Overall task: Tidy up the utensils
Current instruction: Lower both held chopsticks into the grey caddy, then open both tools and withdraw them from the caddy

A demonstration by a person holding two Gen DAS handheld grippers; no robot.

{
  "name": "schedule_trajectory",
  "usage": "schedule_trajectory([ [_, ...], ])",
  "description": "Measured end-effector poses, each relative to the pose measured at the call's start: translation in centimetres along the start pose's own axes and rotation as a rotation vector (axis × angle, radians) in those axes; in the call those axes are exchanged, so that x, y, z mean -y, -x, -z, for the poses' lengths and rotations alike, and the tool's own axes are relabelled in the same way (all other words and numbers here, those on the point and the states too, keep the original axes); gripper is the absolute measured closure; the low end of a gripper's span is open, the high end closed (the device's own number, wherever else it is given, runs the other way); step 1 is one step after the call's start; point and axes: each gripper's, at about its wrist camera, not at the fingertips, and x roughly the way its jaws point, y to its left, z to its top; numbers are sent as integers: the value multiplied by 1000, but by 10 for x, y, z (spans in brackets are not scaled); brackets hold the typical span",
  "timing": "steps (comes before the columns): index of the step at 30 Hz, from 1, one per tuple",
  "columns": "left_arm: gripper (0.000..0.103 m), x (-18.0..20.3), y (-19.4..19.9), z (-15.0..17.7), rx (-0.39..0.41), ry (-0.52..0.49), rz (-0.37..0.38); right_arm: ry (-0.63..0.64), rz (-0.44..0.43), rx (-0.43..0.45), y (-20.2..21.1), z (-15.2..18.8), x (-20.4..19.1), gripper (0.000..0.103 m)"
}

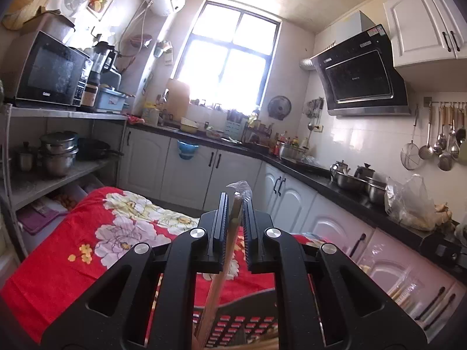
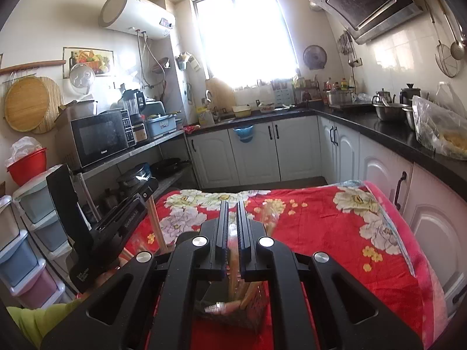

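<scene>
On the left, the left claw (image 1: 235,204) is clamped on a pair of wooden chopsticks in a clear plastic sleeve (image 1: 233,221). The pair's long axis runs steeply, close to upright and leaning a little: the wrapped top end pokes out above the pads, and the bare shaft drops between the arms toward the dark slotted utensil basket (image 1: 242,325), which sits on the red floral blanket (image 1: 73,268) directly below the claw. That is the relation the coming move turns on: as I judge it, the lower end already points into the basket, so what remains is a descent along the chopsticks' own axis. In the right wrist view the left claw's body stands at the near left, the wooden shaft hanging beneath it. To the right, the right claw (image 2: 232,227) is closed on the top of a clear plastic packet (image 2: 235,262), apparently holding more sticks; it hangs straight down into the same basket (image 2: 256,306), beside a threaded metal end. Both hands seem about equally near the basket.
</scene>
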Motion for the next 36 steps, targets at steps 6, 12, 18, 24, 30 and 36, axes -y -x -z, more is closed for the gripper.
schedule_trajectory([
  [6,98,-1,6,1,-52,-5,27,1,-1,-17,9,5,-1,97],
  [12,91,0,16,4,-93,-14,44,-1,6,-33,20,9,-4,91],
  [18,82,-1,26,2,-150,-12,68,-4,17,-46,32,14,-4,83],
  [24,67,-2,39,-2,-211,-16,80,-9,16,-56,46,19,-10,75],
  [30,48,-7,60,-6,-239,-34,97,-3,14,-63,58,24,-20,67],
  [36,31,-13,81,-7,-266,-32,117,2,14,-71,68,31,-29,58],
])
